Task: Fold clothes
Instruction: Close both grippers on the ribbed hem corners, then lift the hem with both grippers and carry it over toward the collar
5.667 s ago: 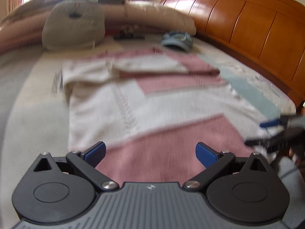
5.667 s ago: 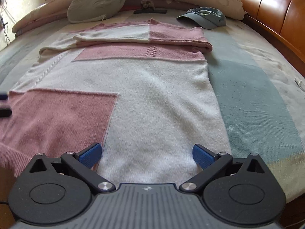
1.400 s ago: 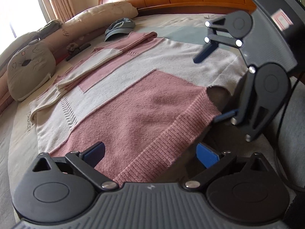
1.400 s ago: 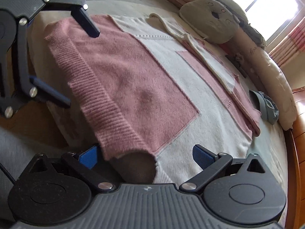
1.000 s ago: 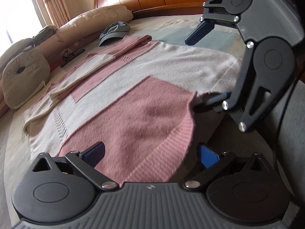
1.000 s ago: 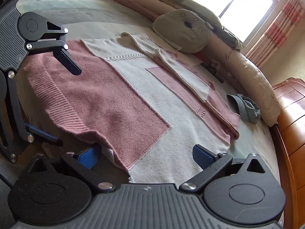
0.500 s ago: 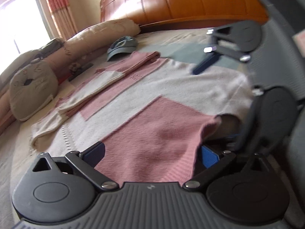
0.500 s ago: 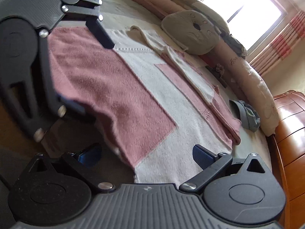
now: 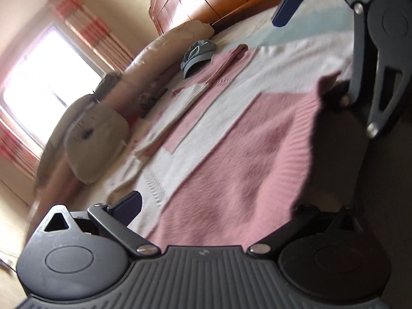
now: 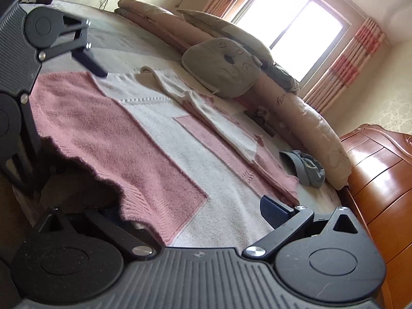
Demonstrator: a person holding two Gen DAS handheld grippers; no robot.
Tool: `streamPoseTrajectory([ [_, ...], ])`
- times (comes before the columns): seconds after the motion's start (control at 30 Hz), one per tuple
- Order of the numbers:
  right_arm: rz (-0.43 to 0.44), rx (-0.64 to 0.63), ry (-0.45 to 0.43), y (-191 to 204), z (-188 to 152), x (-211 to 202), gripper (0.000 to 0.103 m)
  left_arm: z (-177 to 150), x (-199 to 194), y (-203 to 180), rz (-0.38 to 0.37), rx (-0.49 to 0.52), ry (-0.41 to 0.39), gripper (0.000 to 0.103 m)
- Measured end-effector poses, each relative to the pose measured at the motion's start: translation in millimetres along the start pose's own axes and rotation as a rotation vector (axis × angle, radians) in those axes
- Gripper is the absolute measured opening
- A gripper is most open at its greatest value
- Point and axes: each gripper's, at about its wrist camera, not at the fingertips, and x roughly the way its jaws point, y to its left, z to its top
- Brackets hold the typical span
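Both grippers (jaws wide) at sweater (image 9: 231, 139) hem, left gripper (image 9: 219, 206), right gripper (image 10: 195, 206)

Since 5.7 s ago both tools have swung from facing the sweater (image 9: 231, 139) head-on to flanking its hem from opposite sides, each now seeing the other. The left tool (image 9: 219, 206) and right tool (image 10: 195, 211) have gone from hovering over flat fabric to straddling the pink ribbed hem (image 10: 144, 200), which now drapes over one finger of each. Over the last 1.4 s that hem has lifted off the bed, and both views have tilted up toward the window (image 10: 291, 23).
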Motion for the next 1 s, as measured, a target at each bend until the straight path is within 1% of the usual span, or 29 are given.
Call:
streamPoseTrajectory([
  [0.07, -0.004, -0.029, 0.027, 4.6, -6.3, 3.0, 0.103, -4.5, -2.3, 2.5, 0.015, 0.021, 0.005, 0.102],
  [0.17, -0.036, -0.064, 0.074, 7.2, -15.8, 9.8, 0.103, -10.2, -3.6, 7.7, 0.038, 0.031, 0.033, 0.102],
  [0.33, -0.101, -0.058, 0.127, -7.7, -25.8, 10.8, 0.103, -24.4, -7.1, 16.0, 0.083, 0.038, 0.069, 0.102],
  [0.43, -0.122, -0.067, 0.149, -12.0, -29.7, 11.2, 0.103, -24.1, -5.3, 15.3, 0.1, 0.038, 0.079, 0.102],
  [0.5, -0.129, -0.072, 0.151, -10.3, -27.9, 13.3, 0.103, -17.4, -1.5, 11.6, 0.101, 0.038, 0.073, 0.102],
  [0.6, -0.128, -0.077, 0.14, -6.4, -23.8, 17.1, 0.103, -4.9, 2.2, 4.7, 0.06, 0.056, 0.038, 0.102],
  [0.63, -0.128, -0.079, 0.136, -5.1, -22.4, 18.4, 0.103, -3.0, 4.0, 3.1, 0.058, 0.06, 0.037, 0.102],
  [0.7, -0.128, -0.082, 0.128, -2.5, -19.7, 20.9, 0.103, -3.5, 4.6, 2.4, 0.069, 0.078, 0.041, 0.102],
  [0.73, -0.128, -0.084, 0.125, -1.2, -18.3, 22.2, 0.103, -7.2, 4.3, 3.7, 0.087, 0.091, 0.051, 0.102],
  [0.83, -0.178, -0.093, 0.159, -9.2, -26.5, 23.3, 0.103, -18.2, 3.7, 7.9, 0.136, 0.124, 0.081, 0.102],
  [0.87, -0.188, -0.082, 0.17, -12.8, -28.8, 23.5, 0.103, -20.2, 3.8, 10.9, 0.133, 0.107, 0.09, 0.102],
  [0.97, -0.179, -0.006, 0.187, -22.3, -30.0, 24.5, 0.103, -20.6, 4.5, 15.7, 0.125, 0.06, 0.103, 0.102],
  [1.0, -0.179, -0.003, 0.18, -20.4, -28.9, 25.5, 0.103, -19.8, 4.5, 14.2, 0.131, 0.068, 0.102, 0.102],
])
